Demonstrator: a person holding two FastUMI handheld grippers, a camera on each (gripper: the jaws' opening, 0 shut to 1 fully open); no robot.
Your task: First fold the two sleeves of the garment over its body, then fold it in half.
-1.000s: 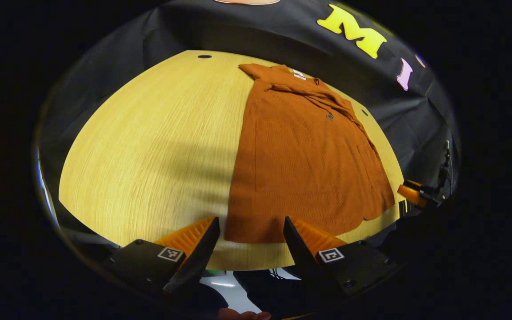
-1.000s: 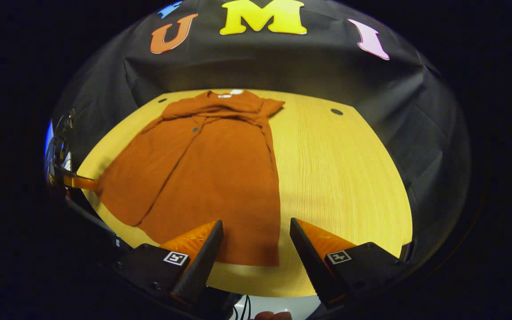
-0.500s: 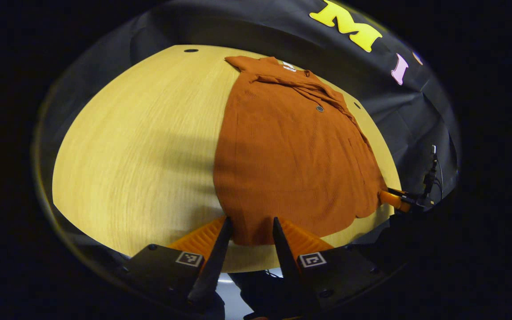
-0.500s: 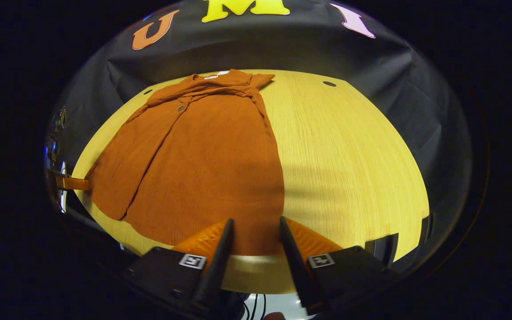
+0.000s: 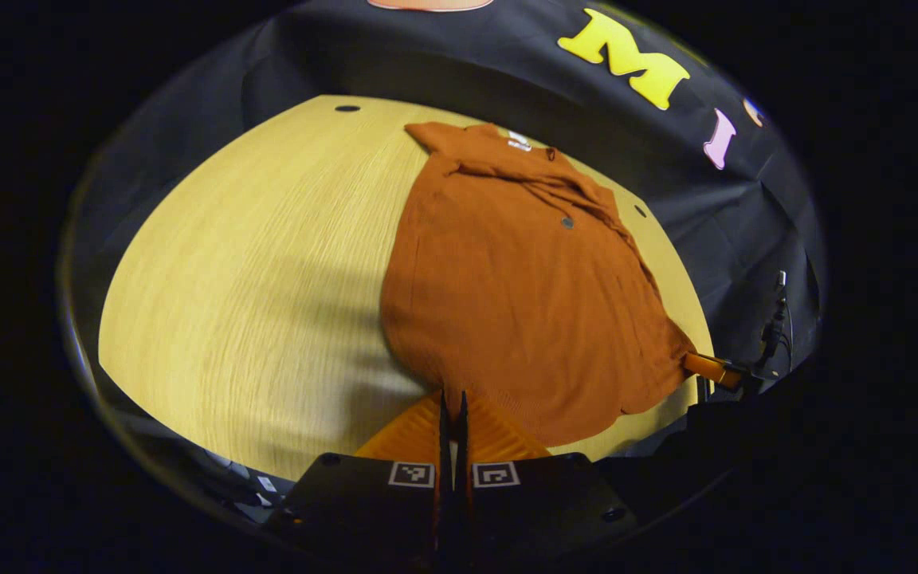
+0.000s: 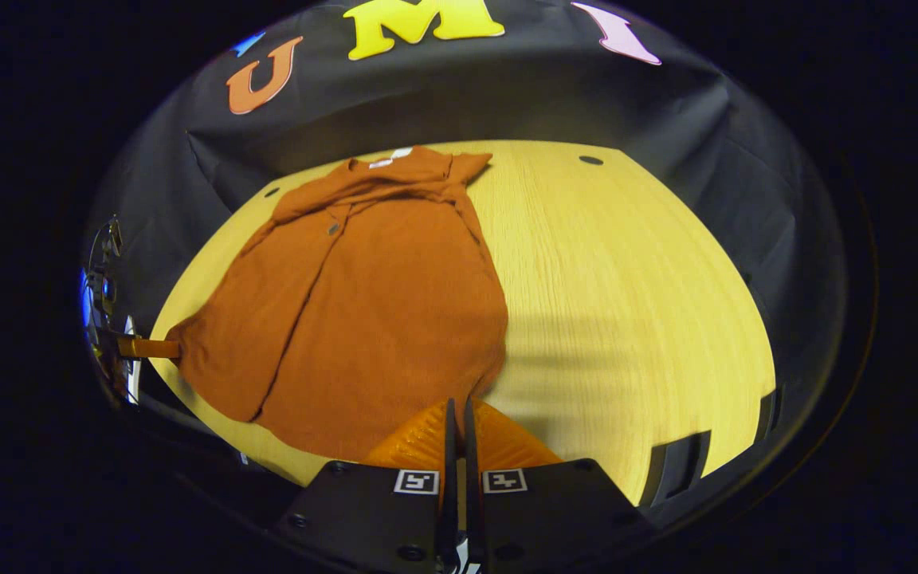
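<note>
Both grippers, left gripper (image 5: 452,399) and right gripper (image 6: 460,405), are now clenched on the garment's (image 5: 523,271) near hem, which is bunched up for the half fold.

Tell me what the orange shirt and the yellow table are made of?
The shirt looks like soft woven or knitted cloth with a matte, finely ribbed surface; it bunches where the left gripper and right gripper pinch its hem. The table looks like pale wood or a wood-look laminate, with fine straight grain lines and a smooth finish.
</note>
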